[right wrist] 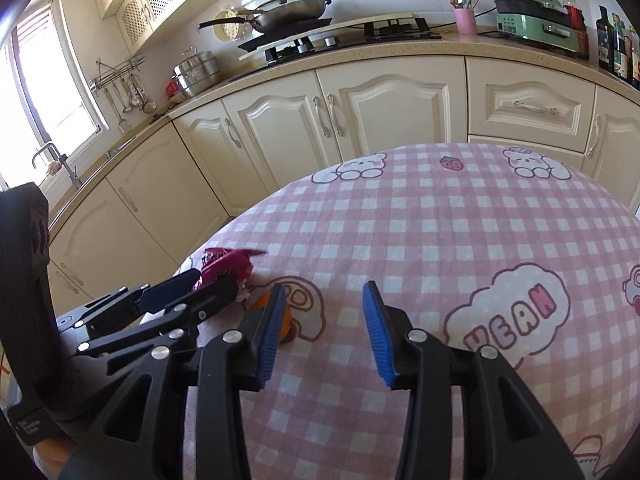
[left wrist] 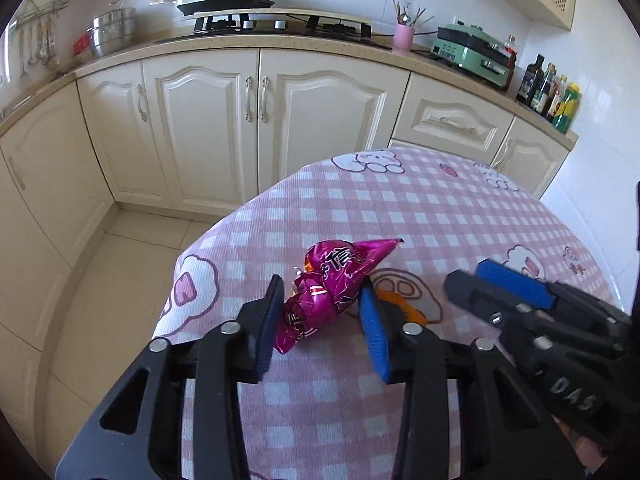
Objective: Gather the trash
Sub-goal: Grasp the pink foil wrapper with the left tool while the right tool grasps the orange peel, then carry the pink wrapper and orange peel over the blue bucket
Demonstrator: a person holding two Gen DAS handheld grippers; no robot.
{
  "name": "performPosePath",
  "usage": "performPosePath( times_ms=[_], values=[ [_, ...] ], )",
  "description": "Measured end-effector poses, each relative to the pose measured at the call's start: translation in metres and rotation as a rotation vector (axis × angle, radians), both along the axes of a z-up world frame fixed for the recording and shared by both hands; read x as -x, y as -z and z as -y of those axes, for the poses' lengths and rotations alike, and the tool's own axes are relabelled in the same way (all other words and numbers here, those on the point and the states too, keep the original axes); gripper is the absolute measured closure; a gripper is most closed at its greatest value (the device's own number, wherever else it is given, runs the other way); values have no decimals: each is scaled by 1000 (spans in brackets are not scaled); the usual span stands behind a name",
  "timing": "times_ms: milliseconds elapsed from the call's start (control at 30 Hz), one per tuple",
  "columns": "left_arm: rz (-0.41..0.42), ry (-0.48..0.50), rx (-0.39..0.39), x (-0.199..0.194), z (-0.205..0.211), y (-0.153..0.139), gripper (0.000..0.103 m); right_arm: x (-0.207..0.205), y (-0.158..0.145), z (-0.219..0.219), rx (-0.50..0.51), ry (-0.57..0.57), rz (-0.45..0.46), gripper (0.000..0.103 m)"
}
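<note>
A crumpled magenta wrapper [left wrist: 328,292] is bracketed, seemingly gripped for removal, by the left claw [left wrist: 322,320] at the near corner of the checked counter [left wrist: 440,220], while the right claw [right wrist: 324,328] is held apart and empty beside an orange scrap [right wrist: 276,316].

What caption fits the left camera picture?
Left gripper fingers around a crumpled magenta wrapper on the pink checked tablecloth.

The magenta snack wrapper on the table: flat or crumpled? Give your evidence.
Crumpled. The magenta wrapper is twisted and bunched, one corner sticking up, between the left gripper fingers on the checked tablecloth.
</note>
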State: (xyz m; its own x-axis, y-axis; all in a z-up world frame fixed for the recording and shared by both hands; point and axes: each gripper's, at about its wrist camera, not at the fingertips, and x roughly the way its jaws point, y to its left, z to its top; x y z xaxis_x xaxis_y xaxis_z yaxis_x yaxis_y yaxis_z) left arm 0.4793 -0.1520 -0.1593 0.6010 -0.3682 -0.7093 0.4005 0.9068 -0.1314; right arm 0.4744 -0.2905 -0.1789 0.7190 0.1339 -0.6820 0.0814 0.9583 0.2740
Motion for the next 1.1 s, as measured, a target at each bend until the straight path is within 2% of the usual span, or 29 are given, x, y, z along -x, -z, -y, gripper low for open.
performPosePath(
  times_ms=[100,300,433,467,500,567,800,1100],
  values=[
    [3,-21,44,5,-11,-4,71,-2,2,-10,6,-33,-15,57],
    [23,-89,97,21,-45,-12,71,-13,9,-36,50,-103,-49,56],
    [23,-116,118,32,-63,-16,71,-19,14,-54,122,-129,-90,56],
    [24,-122,117,33,-65,-17,71,-20,15,-58,157,-126,-99,59],
    [24,-129,118,35,-68,-18,71,-20,15,-62,182,-122,-101,68],
    [21,-137,123,39,-74,-19,71,-17,15,-69,230,-120,-104,69],
    [44,-178,141,64,-102,-31,71,10,3,-83,161,-143,-60,70],
    [61,-306,158,120,-170,-39,71,58,-39,-156,44,-294,23,70]
  ],
)
